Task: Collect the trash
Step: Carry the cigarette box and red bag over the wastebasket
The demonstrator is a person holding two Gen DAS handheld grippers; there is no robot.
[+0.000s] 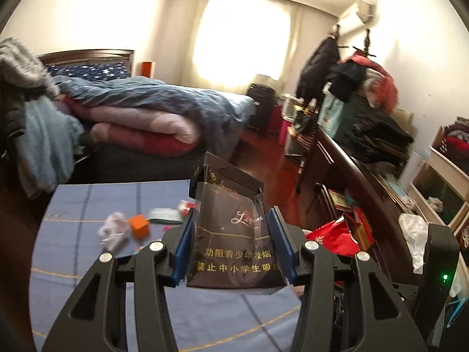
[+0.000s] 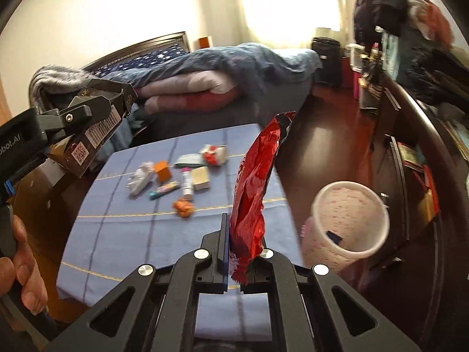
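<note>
My left gripper [image 1: 233,234] is shut on a black cigarette box [image 1: 234,228] with its lid open, held above the blue cloth table [image 1: 88,264]. It also shows in the right wrist view [image 2: 96,123] at the upper left. My right gripper [image 2: 234,252] is shut on a red foil wrapper [image 2: 255,187] that stands upright, just left of a white speckled bin [image 2: 348,223] beside the table. Crumpled tissue [image 2: 140,177], an orange cube [image 2: 162,170], an orange scrap [image 2: 183,206] and other small litter lie on the cloth.
A bed [image 1: 146,111] with folded quilts stands behind the table. A dark wooden dresser [image 2: 416,152] piled with clothes runs along the right. The bin holds a dark item [image 2: 334,236]. The red wood floor [image 2: 322,135] lies between table and dresser.
</note>
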